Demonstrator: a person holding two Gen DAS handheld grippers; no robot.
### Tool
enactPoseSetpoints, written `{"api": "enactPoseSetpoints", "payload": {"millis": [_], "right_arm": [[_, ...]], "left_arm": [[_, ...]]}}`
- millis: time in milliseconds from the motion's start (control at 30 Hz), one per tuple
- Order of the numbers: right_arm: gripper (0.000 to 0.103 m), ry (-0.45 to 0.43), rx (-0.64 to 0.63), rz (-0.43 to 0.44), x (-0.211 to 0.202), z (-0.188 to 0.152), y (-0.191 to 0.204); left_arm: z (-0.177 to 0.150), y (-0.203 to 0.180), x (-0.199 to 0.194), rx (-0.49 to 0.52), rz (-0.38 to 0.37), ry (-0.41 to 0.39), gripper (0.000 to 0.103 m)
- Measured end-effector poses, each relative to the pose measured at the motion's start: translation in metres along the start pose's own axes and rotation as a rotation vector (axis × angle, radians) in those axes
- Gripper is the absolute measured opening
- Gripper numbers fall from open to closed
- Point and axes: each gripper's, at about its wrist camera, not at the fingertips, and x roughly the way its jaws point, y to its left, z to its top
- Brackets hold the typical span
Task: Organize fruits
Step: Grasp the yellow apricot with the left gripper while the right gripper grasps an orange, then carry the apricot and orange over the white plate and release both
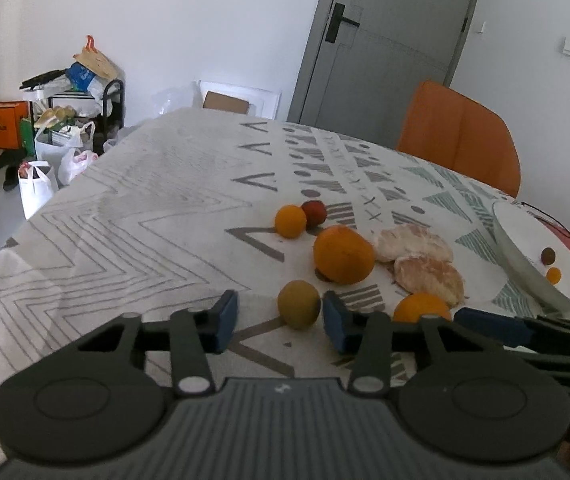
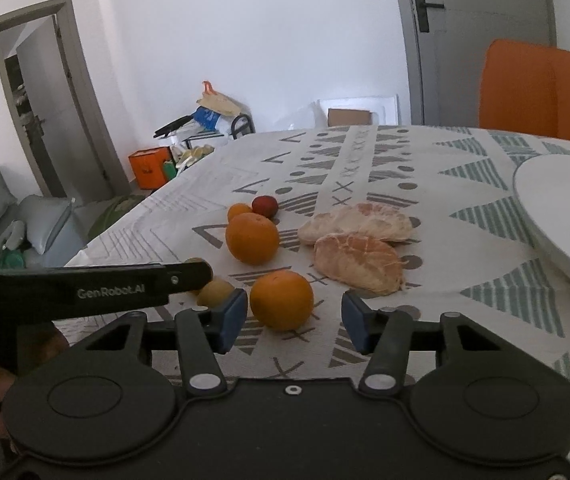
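Fruit sits loose on patterned tablecloth (image 1: 145,200). Left wrist view: left gripper (image 1: 281,320) low over cloth, jaws narrowed to a modest gap, small green-brown fruit (image 1: 299,309) between blue pads, close to right pad; contact can't be told, left pad clearly off it. Big orange (image 1: 343,255) just beyond, small orange (image 1: 291,221) & red fruit (image 1: 314,213) further back, touching each other. Two peeled citrus halves (image 1: 413,244) lie flat, long axes running roughly left-right, near half overlapping far one. White plate (image 1: 541,256) at right, tilted.

Right wrist view: right gripper (image 2: 295,322) jaws part-open, near orange (image 2: 282,299) between pads, nearer left pad, right pad well clear; not gripped. Round, so no clear axis. Peeled halves' long axes slant down to right. Left gripper's finger crosses at left, over green-brown fruit. Plate at right edge.
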Motion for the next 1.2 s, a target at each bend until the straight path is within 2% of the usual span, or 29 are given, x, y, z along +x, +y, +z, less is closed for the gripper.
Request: {"api": "enactPoseSetpoints", "payload": {"millis": [100, 133, 167, 400, 567, 867, 1200], "right_arm": [[0.05, 0.018, -0.007, -0.003, 0.008, 0.0, 0.002], [0.041, 0.016, -0.012, -0.002, 0.009, -0.001, 0.003], [0.035, 0.015, -0.021, -0.001, 0.01, 0.001, 0.004], [0.035, 0.003, -0.013, -0.016, -0.002, -0.002, 0.001], [0.035, -0.049, 0.002, -0.043, -0.019, 0.002, -0.006], [0.035, -0.113, 0.056, -0.08, -0.05, -0.002, -0.031], [0.035, -0.167, 0.103, -0.118, -0.079, -0.01, -0.059]], "left_arm": [[0.001, 0.001, 0.002, 0.01, -0.016, -0.001, 0.025], [0.003, 0.004, 0.003, -0.003, -0.026, 0.004, 0.022], [0.004, 0.005, 0.003, -0.013, -0.029, 0.008, 0.022], [0.007, 0.0, -0.01, -0.008, -0.018, -0.016, 0.022], [0.009, -0.012, -0.017, 0.023, -0.002, -0.02, 0.022], [0.013, -0.043, -0.027, 0.089, -0.036, -0.063, 0.022], [0.012, -0.077, -0.031, 0.145, -0.066, -0.077, 0.022]]}}
